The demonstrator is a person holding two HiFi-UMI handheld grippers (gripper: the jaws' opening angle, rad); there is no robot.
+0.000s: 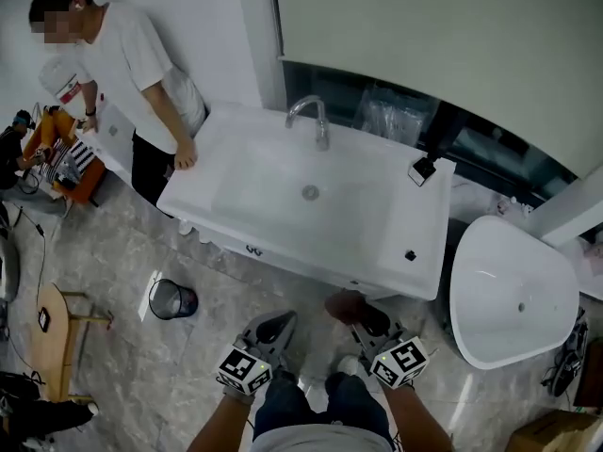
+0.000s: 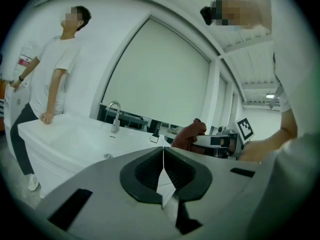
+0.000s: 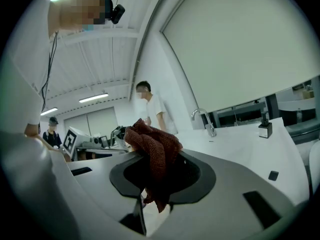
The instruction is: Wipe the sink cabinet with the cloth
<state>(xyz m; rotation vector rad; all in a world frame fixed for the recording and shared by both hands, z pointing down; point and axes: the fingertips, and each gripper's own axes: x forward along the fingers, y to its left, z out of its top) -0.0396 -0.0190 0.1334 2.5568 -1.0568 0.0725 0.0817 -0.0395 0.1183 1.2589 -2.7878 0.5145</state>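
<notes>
My right tongs are pinching a bunched rust-brown knitted cloth. Most of it stands above the tips and a tail hangs below them. My left tongs are pressed together on nothing. Both hang low, short of the white sink cabinet, whose front edge lies just ahead of the right tongs. I judge the wiping not yet begun.

To do it well, I should lay the cloth's loose bulk flat on the counter rather than the hard tips, with a firm pinch so the wad does not drag out. Ahead of the right tongs sit a small black knob and, farther on, a small black-and-white block; I'd sweep around them. Far beyond the left tongs a bystander's hand rests on the counter's end, so strokes should stop short there.
</notes>
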